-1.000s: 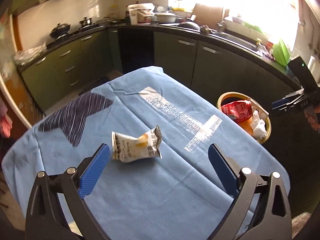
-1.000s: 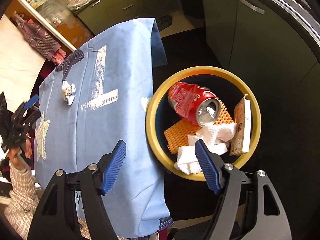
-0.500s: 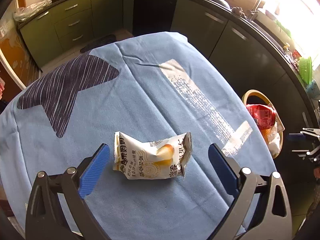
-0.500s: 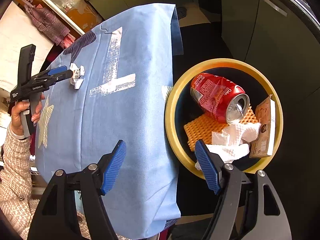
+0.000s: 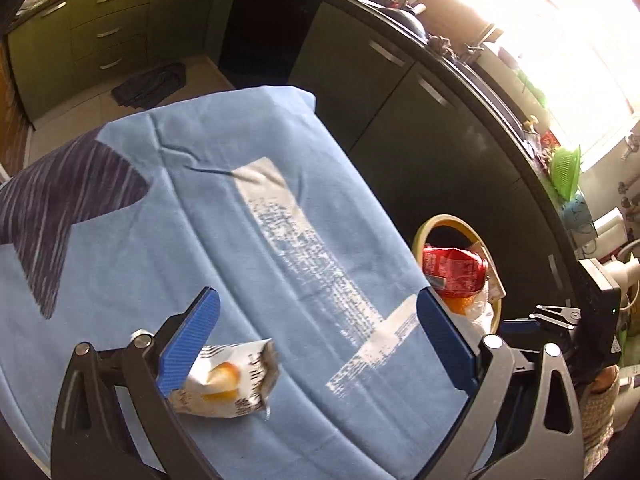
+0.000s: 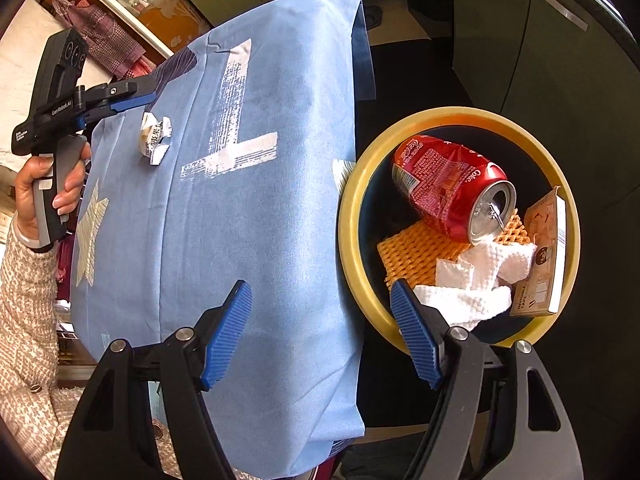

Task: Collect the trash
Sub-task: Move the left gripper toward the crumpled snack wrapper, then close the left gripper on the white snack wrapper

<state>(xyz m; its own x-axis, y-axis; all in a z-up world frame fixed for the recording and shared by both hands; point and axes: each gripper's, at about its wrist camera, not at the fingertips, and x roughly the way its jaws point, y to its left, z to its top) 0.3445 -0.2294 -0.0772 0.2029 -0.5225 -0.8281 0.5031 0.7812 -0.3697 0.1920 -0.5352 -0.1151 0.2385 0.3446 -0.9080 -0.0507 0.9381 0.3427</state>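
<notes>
- Left gripper (image 5: 318, 344), ribbed blue pads spread wide, nothing clamped; one crinkled white snack wrapper (image 5: 228, 384) lies on the blue cloth (image 5: 240, 260) at seven o'clock, against the left pad.
- Right gripper (image 6: 322, 332) gapes wide, empty.
- At two o'clock, the round yellow-rimmed bin (image 6: 350, 216): one dented red can (image 6: 444, 184), orange mesh, white tissues, one cardboard box.

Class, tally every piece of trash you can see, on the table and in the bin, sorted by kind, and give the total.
Crumpled white snack wrapper: 1
Red soda can: 1
Orange foam netting: 1
White paper towels: 2
Brown cardboard tape box: 1
Total: 6
</notes>
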